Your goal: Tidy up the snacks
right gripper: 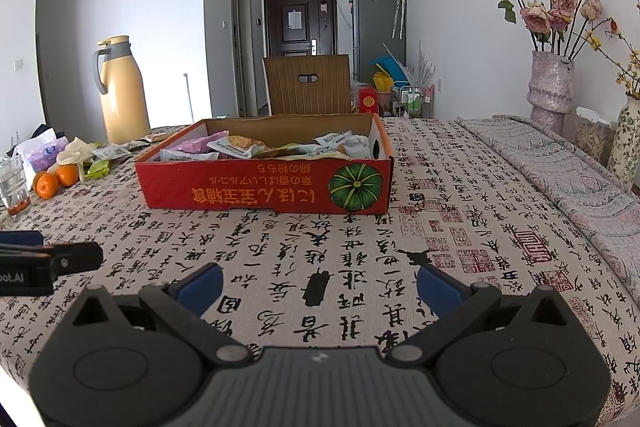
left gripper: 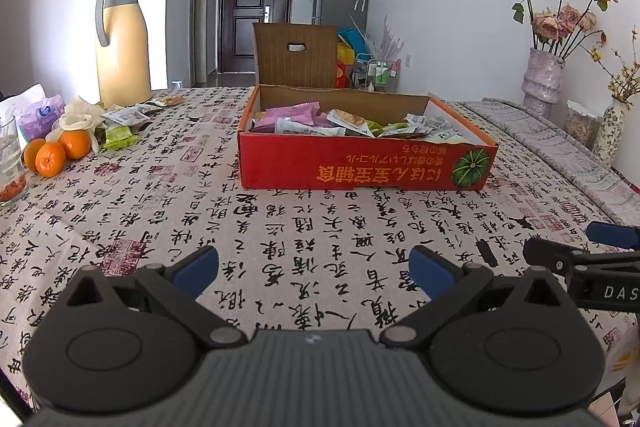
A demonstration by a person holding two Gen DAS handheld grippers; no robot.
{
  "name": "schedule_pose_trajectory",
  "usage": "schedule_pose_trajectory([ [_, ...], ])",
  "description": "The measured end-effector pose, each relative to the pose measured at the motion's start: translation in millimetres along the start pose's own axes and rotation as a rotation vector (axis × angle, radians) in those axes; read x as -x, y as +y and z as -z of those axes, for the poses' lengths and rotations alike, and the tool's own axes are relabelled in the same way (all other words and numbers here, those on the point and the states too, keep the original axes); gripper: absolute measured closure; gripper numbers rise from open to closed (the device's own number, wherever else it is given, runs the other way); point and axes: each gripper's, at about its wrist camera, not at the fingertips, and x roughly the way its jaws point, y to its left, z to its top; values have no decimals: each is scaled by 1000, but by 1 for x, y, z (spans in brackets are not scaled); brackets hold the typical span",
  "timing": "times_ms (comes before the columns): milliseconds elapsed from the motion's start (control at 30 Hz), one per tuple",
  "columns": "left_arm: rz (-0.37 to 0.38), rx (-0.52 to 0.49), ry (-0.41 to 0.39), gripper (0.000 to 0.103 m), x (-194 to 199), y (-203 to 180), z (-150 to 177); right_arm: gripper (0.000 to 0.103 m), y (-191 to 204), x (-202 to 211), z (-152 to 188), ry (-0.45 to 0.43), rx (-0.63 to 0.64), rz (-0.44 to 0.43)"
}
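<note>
A red cardboard box (left gripper: 360,171) (right gripper: 248,191) with a pumpkin picture stands on the table, its flap up at the back, holding several wrapped snacks (left gripper: 316,121) (right gripper: 248,147). More snack packets (left gripper: 124,117) (right gripper: 108,153) lie loose at the far left near the flask. My left gripper (left gripper: 314,267) hovers low over the tablecloth in front of the box, open, with nothing between its blue pads. My right gripper (right gripper: 320,285) is open and empty too, level with the left one; its tip (left gripper: 576,255) shows at the left view's right edge.
A yellow thermos flask (left gripper: 122,47) (right gripper: 120,91), oranges (left gripper: 56,153) (right gripper: 54,181), a tissue pack (left gripper: 40,115) and a glass (left gripper: 10,167) crowd the left side. Vases with dried roses (left gripper: 544,75) (right gripper: 550,87) stand at the right. A chair back (right gripper: 308,83) rises behind the box.
</note>
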Motion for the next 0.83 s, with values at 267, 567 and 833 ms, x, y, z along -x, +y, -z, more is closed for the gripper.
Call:
schedule_pose_trajectory([
  [267, 1, -3, -2, 0, 0, -1, 0, 0, 0, 0, 0, 0, 0, 0],
  [567, 3, -2, -2, 0, 0, -1, -1, 0, 0, 0, 0, 0, 0, 0],
  [833, 24, -19, -8, 0, -1, -2, 0, 0, 1, -2, 1, 7, 3, -1],
])
